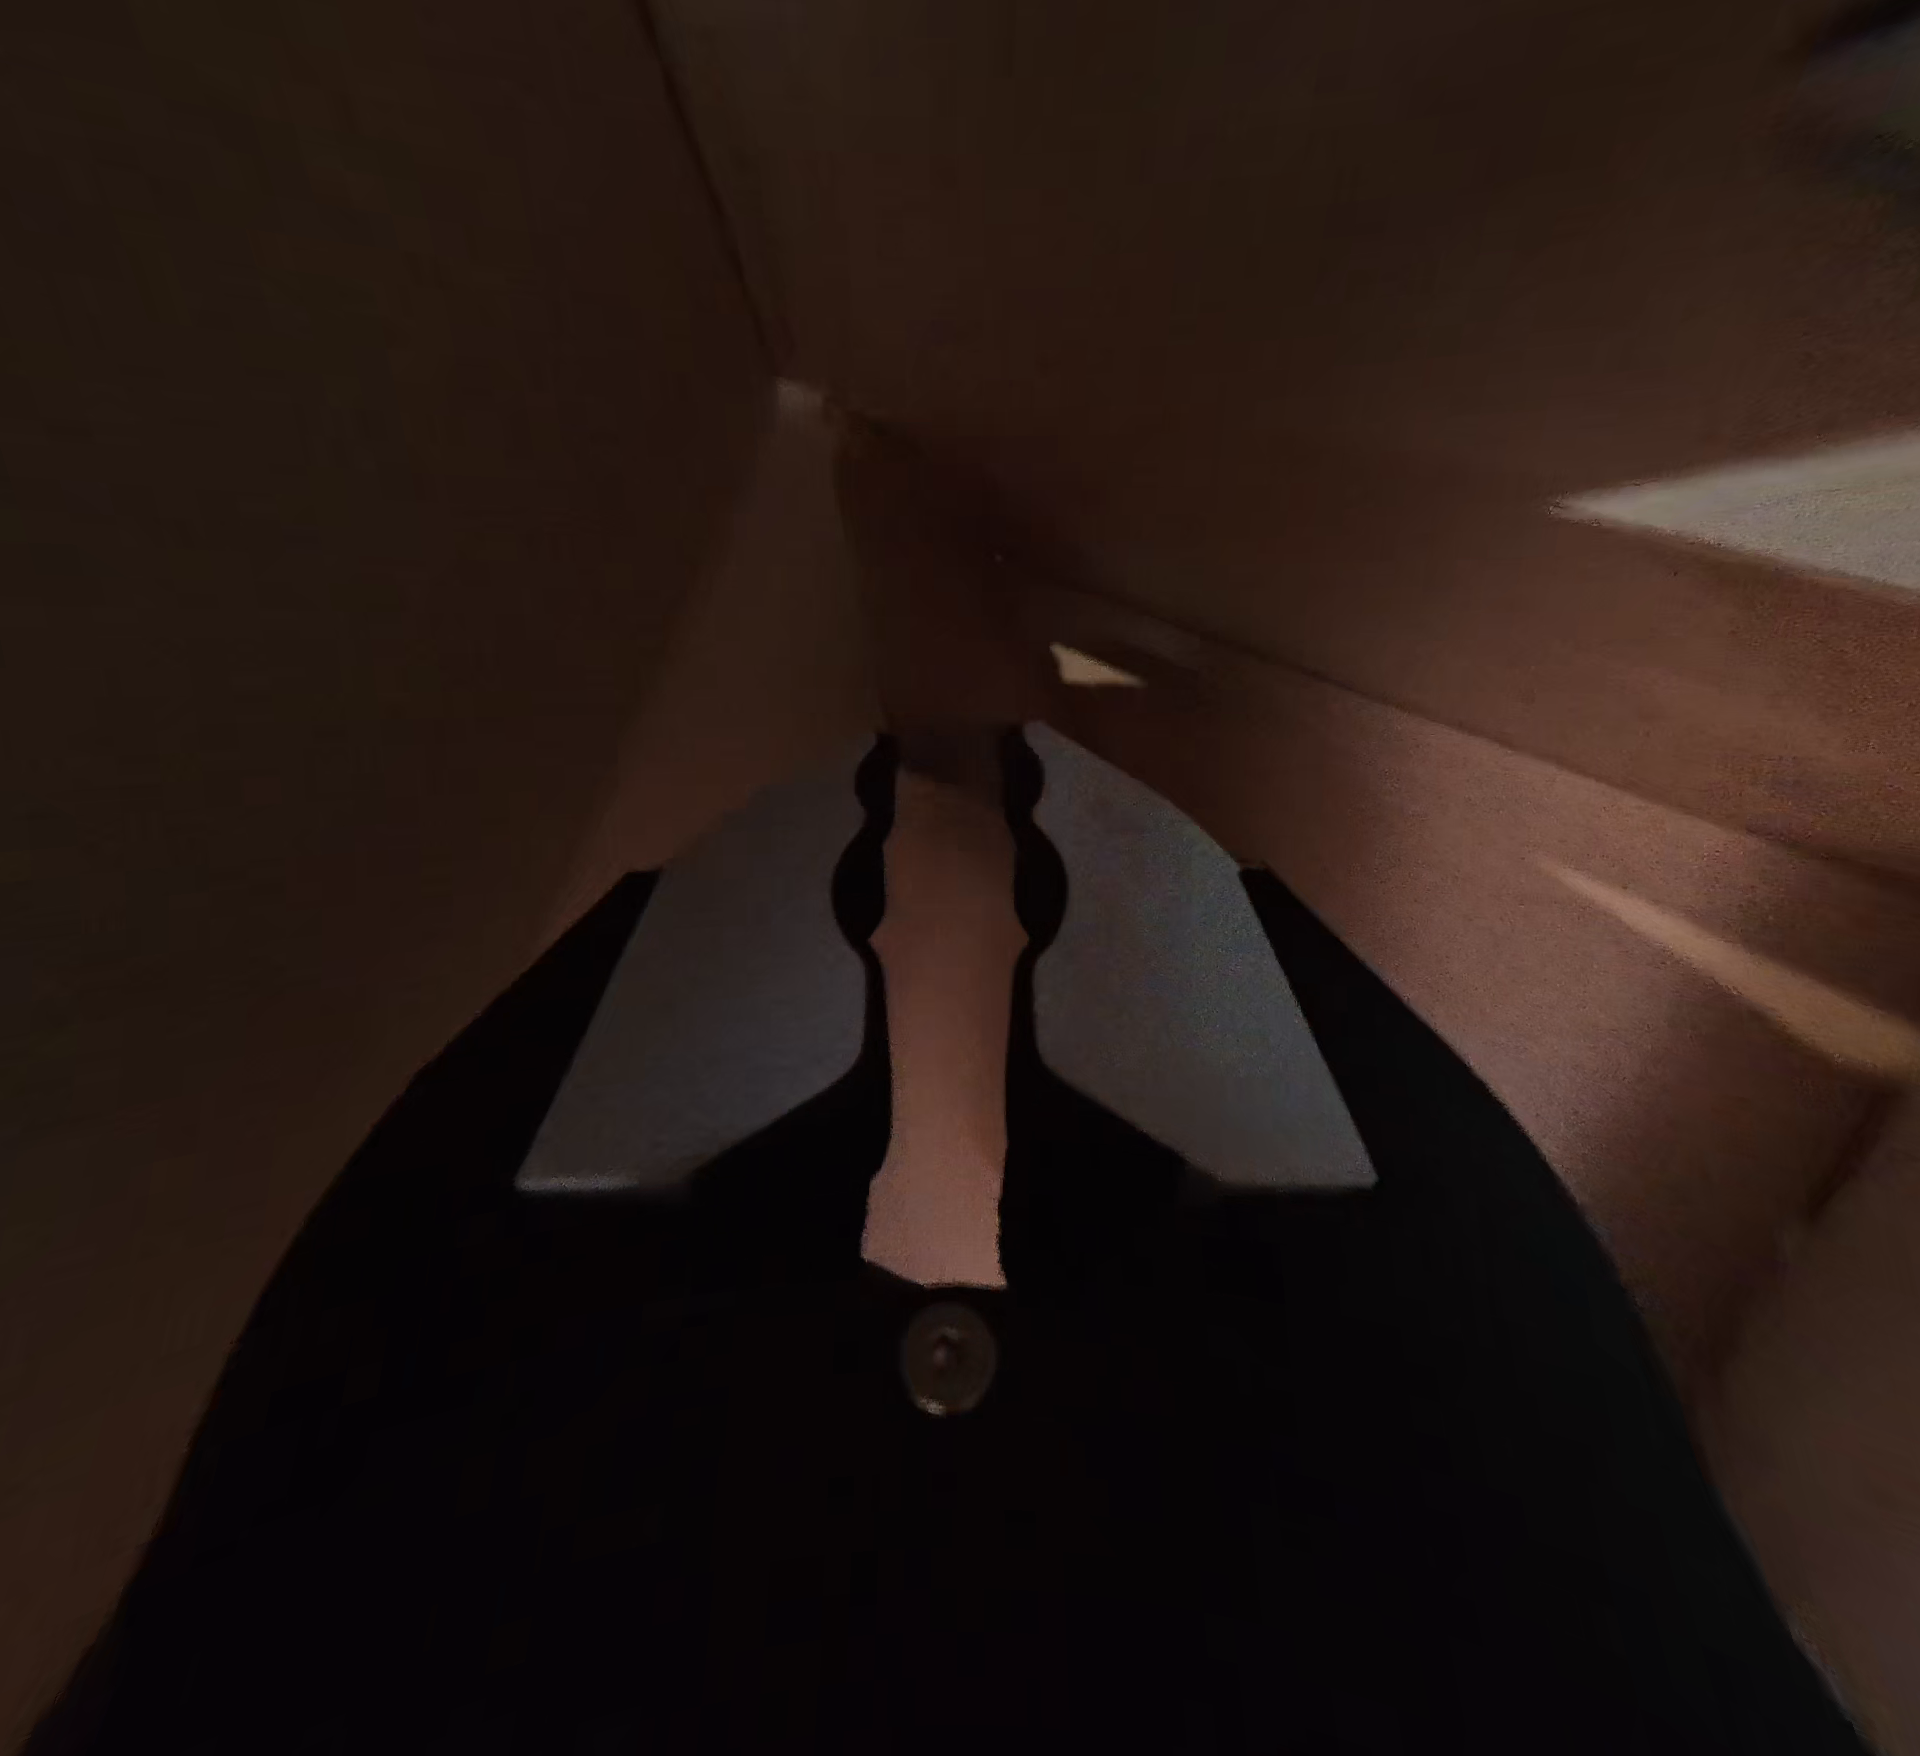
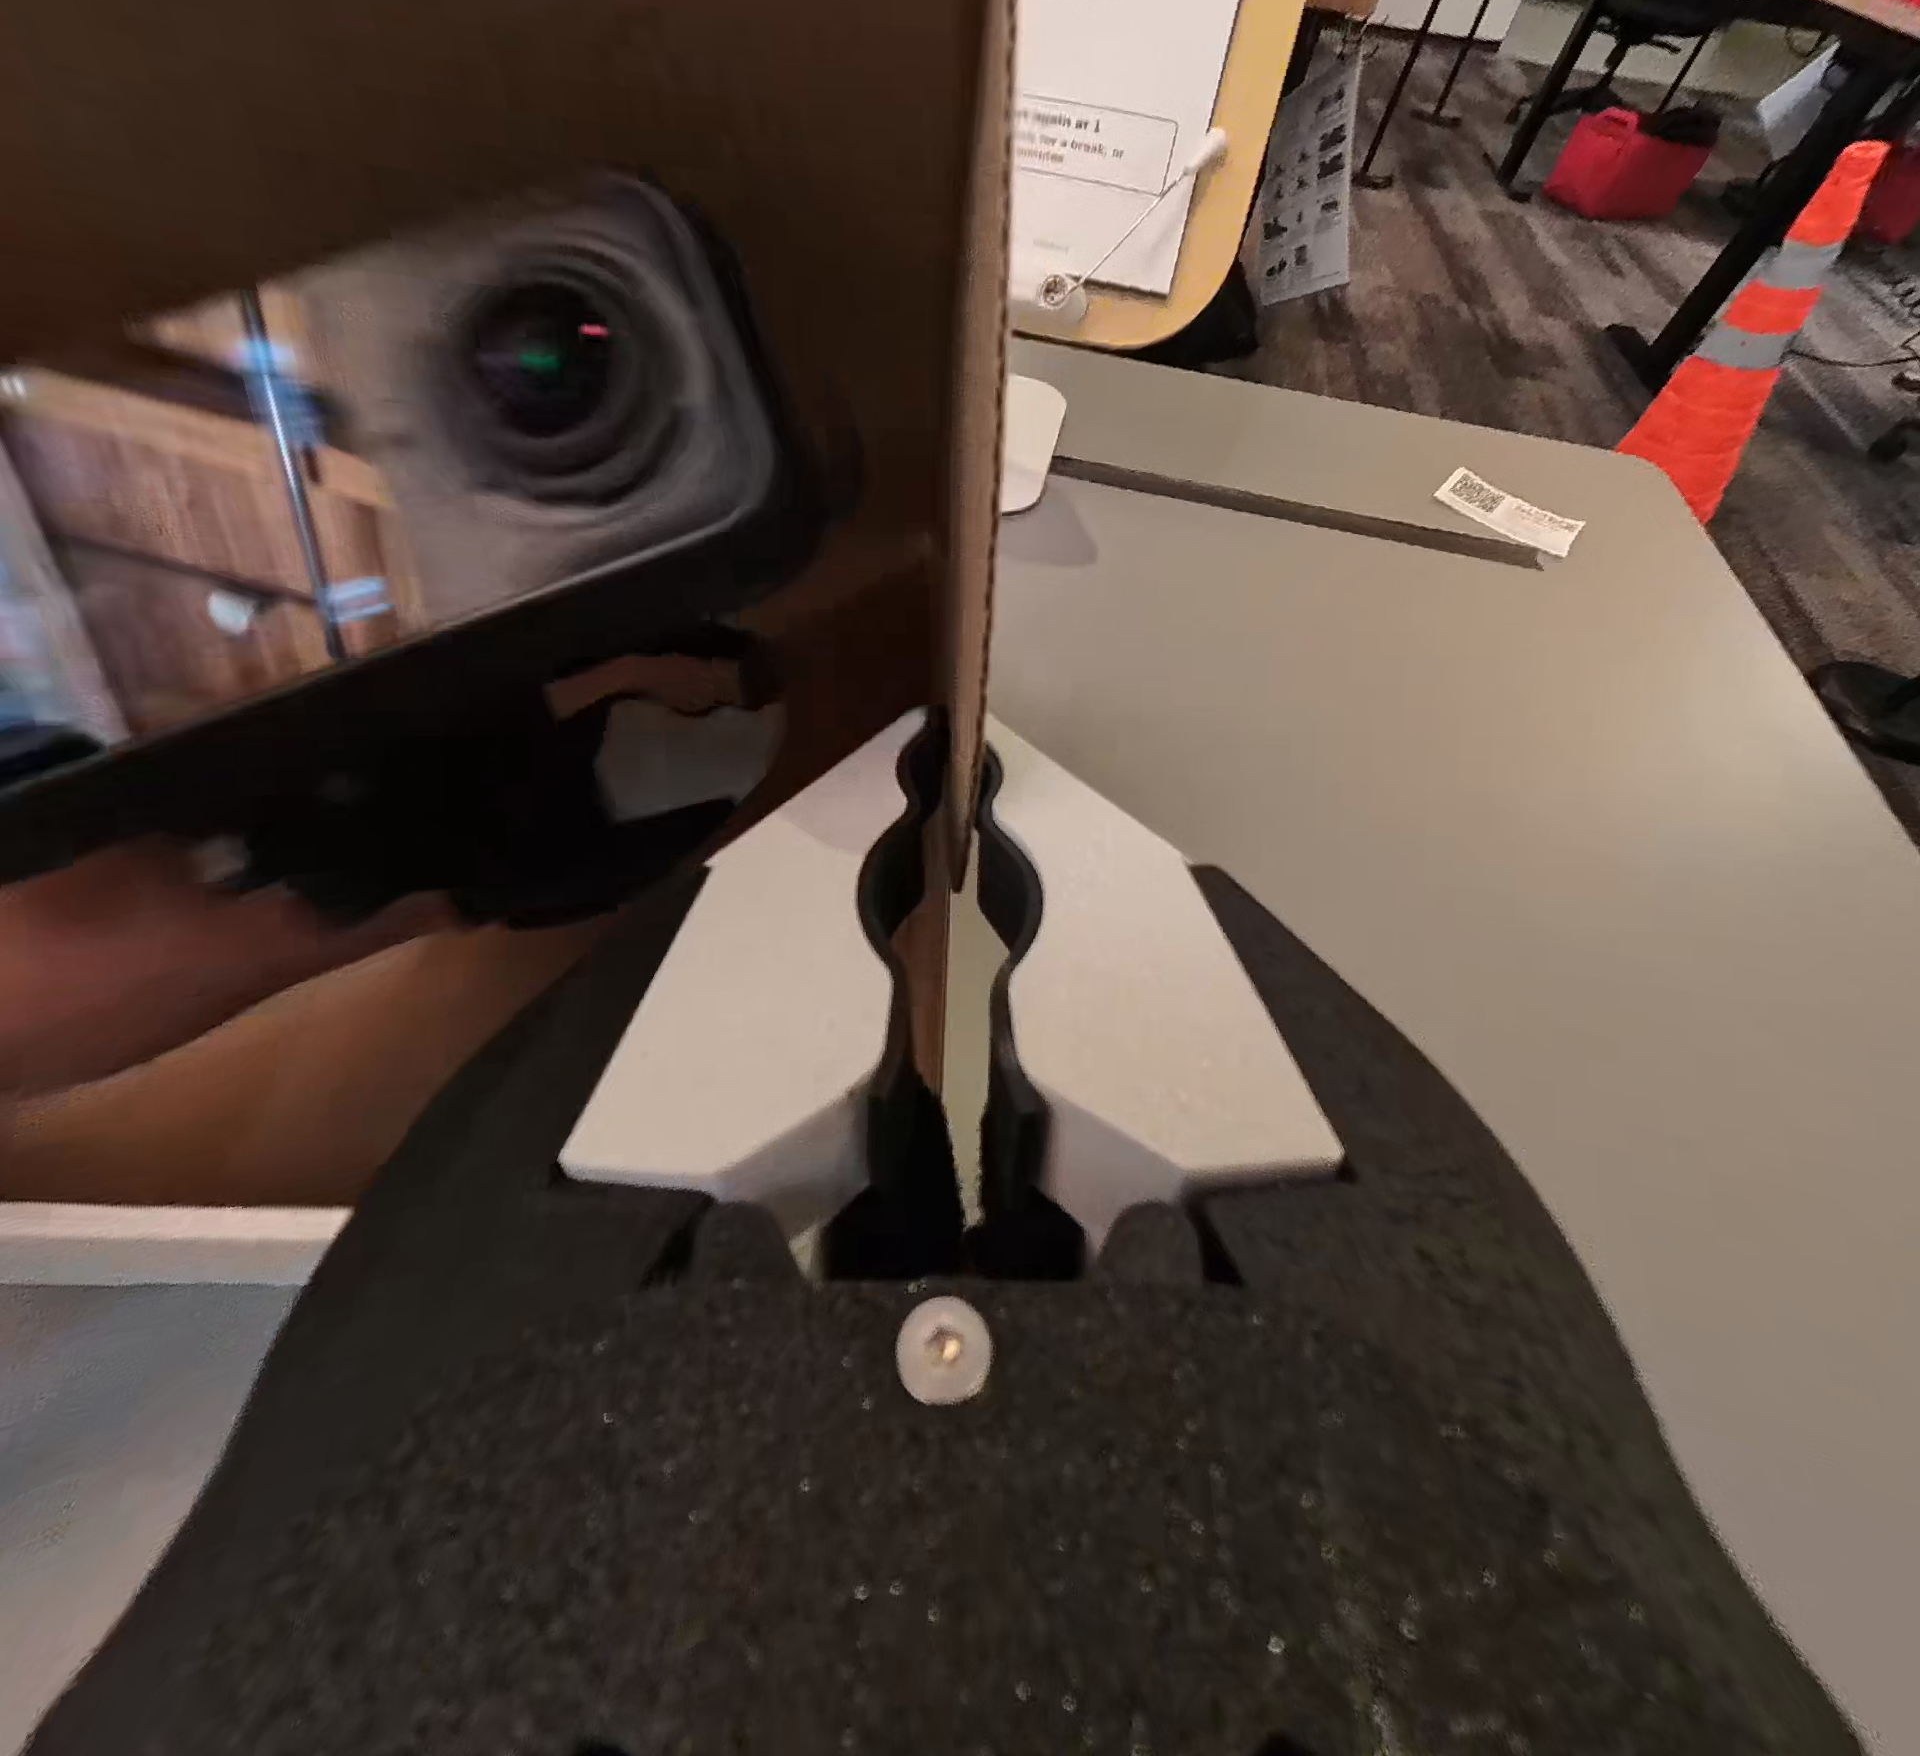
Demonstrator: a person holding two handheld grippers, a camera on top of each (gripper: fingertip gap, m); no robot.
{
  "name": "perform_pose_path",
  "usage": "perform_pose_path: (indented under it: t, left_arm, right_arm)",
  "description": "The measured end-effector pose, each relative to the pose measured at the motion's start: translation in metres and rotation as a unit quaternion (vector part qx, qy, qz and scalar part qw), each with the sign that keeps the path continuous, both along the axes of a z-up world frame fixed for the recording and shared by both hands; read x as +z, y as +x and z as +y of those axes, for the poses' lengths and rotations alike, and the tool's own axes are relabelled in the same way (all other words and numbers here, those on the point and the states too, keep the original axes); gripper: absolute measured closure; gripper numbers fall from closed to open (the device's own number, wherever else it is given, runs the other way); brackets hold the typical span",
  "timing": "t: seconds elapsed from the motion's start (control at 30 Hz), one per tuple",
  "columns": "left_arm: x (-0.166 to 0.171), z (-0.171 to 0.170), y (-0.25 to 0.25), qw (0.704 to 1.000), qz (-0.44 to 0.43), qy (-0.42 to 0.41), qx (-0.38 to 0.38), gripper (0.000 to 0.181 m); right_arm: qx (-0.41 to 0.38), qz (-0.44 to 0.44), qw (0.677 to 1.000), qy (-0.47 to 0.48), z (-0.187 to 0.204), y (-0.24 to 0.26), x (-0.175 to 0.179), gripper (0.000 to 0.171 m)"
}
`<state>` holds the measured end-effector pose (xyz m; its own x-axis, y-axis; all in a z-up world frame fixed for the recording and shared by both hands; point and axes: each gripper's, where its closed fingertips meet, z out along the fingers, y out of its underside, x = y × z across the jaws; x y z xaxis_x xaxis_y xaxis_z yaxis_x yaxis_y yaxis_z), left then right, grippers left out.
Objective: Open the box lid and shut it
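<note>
The brown cardboard box lid (image 2: pixel 520 44) stands upright and fills the left half of the right wrist view. My right gripper (image 2: pixel 961 750) is shut on the lid's near edge. My left gripper (image 2: pixel 665 698) and its camera (image 2: pixel 540 356) show beyond the lid at left, blurred. The left wrist view is dark and very close: box walls (image 1: pixel 1247 200) all around. My left gripper (image 1: pixel 951 750) is nearly shut, with a small cardboard flap (image 1: pixel 935 584) between its fingertips.
A grey table (image 2: pixel 1455 771) stretches to the right, with a white cup (image 2: pixel 1034 439) and a white sticker (image 2: pixel 1507 511) on it. Beyond it are a board with a paper sheet (image 2: pixel 1132 44), an orange cone (image 2: pixel 1756 304) and a red bag (image 2: pixel 1621 158).
</note>
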<state>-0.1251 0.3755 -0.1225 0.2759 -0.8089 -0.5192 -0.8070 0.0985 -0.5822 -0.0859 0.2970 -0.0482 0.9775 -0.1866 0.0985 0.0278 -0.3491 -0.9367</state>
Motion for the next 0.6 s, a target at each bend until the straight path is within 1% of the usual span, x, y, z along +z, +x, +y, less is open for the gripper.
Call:
perform_pose_path:
  t: [0.1, 0.17, 0.2, 0.27, 0.33, 0.4, 0.5, 0.53, 0.6]
  left_arm:
    - [0.025, -0.045, -0.024, 0.999, 0.004, 0.024, -0.034, 0.162]
    - [0.045, -0.078, -0.048, 0.999, -0.016, 0.023, -0.043, 0.163]
    - [0.053, -0.095, -0.062, 0.999, -0.027, 0.008, -0.046, 0.163]
    - [0.067, -0.131, -0.091, 0.995, -0.069, -0.054, -0.055, 0.16]
    - [0.087, -0.151, -0.126, 0.985, -0.129, -0.107, -0.04, 0.157]
    - [0.107, -0.144, -0.168, 0.972, -0.199, -0.121, 0.019, 0.155]
    - [0.126, -0.108, -0.232, 0.943, -0.287, -0.107, 0.132, 0.147]
    - [0.128, -0.096, -0.247, 0.934, -0.304, -0.102, 0.159, 0.144]
    - [0.126, -0.075, -0.264, 0.927, -0.307, -0.089, 0.196, 0.134]
  right_arm:
    - [0.002, 0.002, 1.0, -0.003, 0.0, 0.0, -0.005, 0.17]
    - [0.005, 0.002, 1.0, -0.004, 0.0, 0.0, -0.004, 0.17]
    - [0.006, 0.001, 1.0, -0.004, 0.0, 0.001, -0.005, 0.17]
    - [0.008, -0.001, 1.0, -0.006, -0.001, 0.0, -0.005, 0.17]
    - [0.01, -0.009, 1.0, -0.008, -0.001, -0.001, -0.005, 0.17]
    - [0.011, -0.015, 1.0, -0.009, -0.002, -0.001, -0.005, 0.17]
    - [0.012, -0.017, 1.0, -0.009, -0.003, -0.002, -0.006, 0.17]
    - [0.012, -0.018, 1.0, -0.01, -0.003, -0.003, -0.006, 0.17]
    - [0.013, -0.021, 1.0, -0.011, -0.004, -0.004, -0.006, 0.17]
